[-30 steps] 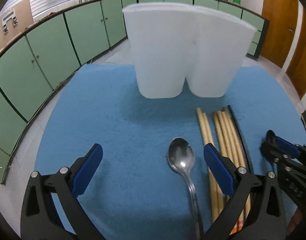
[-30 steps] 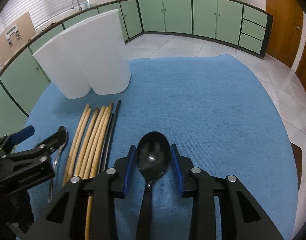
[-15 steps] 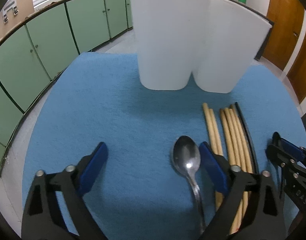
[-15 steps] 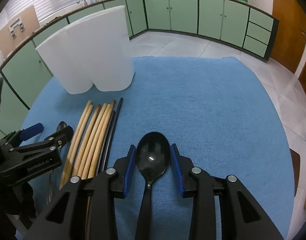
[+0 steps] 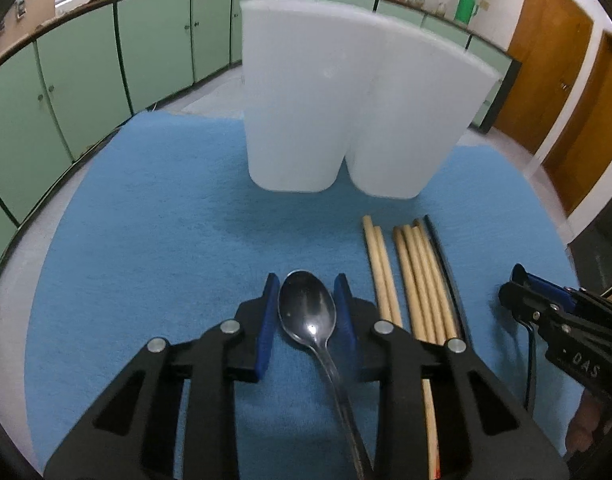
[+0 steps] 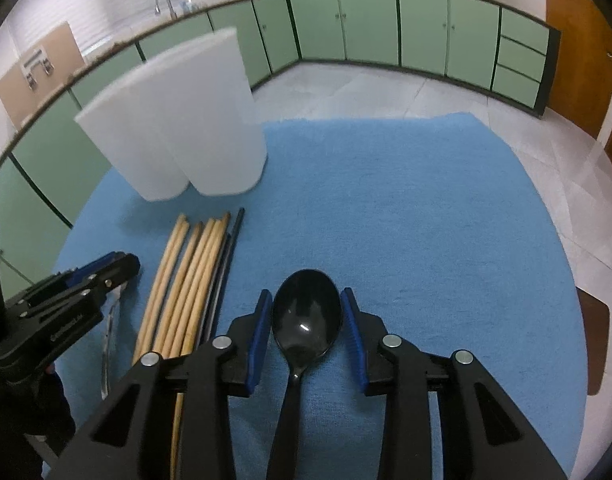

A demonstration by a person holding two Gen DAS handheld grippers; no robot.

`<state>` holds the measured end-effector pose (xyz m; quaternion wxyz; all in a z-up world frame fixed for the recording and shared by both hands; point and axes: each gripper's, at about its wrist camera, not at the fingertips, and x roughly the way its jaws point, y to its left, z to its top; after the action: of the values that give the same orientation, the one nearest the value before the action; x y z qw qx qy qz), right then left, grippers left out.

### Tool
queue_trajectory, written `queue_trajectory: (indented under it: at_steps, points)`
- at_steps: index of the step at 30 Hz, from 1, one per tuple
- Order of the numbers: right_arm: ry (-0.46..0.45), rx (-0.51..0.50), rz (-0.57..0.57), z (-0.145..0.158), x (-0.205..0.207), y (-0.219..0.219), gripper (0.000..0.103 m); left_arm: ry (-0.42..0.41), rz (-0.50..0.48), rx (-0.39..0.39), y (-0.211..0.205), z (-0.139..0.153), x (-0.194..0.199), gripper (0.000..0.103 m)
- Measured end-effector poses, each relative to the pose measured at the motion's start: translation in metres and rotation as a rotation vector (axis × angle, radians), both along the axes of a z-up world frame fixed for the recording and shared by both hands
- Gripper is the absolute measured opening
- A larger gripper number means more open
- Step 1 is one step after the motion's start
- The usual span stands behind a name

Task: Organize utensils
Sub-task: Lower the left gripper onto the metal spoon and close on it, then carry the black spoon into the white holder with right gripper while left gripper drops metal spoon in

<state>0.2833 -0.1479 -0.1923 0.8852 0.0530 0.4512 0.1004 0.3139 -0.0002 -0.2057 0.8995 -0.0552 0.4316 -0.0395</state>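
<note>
A metal spoon [image 5: 307, 308] lies on the blue mat [image 5: 154, 240]. My left gripper [image 5: 305, 280] is closing its jaws, and both blue pads sit against the sides of the spoon's bowl. In the right wrist view, a black spoon [image 6: 306, 316] rests on the mat with my right gripper [image 6: 306, 292] shut on its bowl. Beyond them stands a tall white twin-compartment holder [image 5: 345, 100], upright; its inside is hidden. From the right wrist view the left gripper [image 6: 122, 264] shows at the left.
Several wooden chopsticks [image 5: 409, 272] and thin black ones [image 5: 441, 256] lie in a row between the two spoons. Green cabinets [image 6: 385, 28] ring the tiled floor, and a wooden door [image 5: 545, 80] stands at the right.
The left gripper's jaws have come in from wide apart to both sides of the metal spoon's bowl. The right gripper has kept its hold on the black spoon without moving.
</note>
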Motion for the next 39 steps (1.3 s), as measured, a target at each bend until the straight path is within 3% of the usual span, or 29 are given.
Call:
queue_trajectory:
  at_steps: [6, 12, 22, 29, 36, 39]
  points:
    - [-0.158, 0.042, -0.002, 0.021, -0.014, -0.009, 0.034, -0.206, -0.028, -0.038, 0.001, 0.027, -0.04, 0.027]
    - [-0.278, 0.05, 0.018, 0.045, -0.017, -0.002, 0.034, -0.378, -0.026, 0.018, 0.007, 0.046, -0.065, 0.026]
    - [-0.424, 0.096, 0.047, 0.082, -0.007, 0.003, 0.034, -0.519, -0.024, 0.03, 0.011, 0.078, -0.082, 0.026]
    - [-0.546, 0.161, 0.045, 0.117, 0.014, 0.004, 0.034, -0.632, -0.029, 0.006, 0.011, 0.127, -0.084, 0.026]
    - [-0.63, 0.206, 0.023, 0.145, 0.053, 0.009, 0.034, -0.746, -0.031, -0.092, 0.012, 0.181, -0.062, 0.026]
    - [-0.65, 0.218, 0.007, 0.152, 0.07, 0.015, 0.034, -0.778, -0.025, -0.1, 0.011, 0.193, -0.044, 0.026]
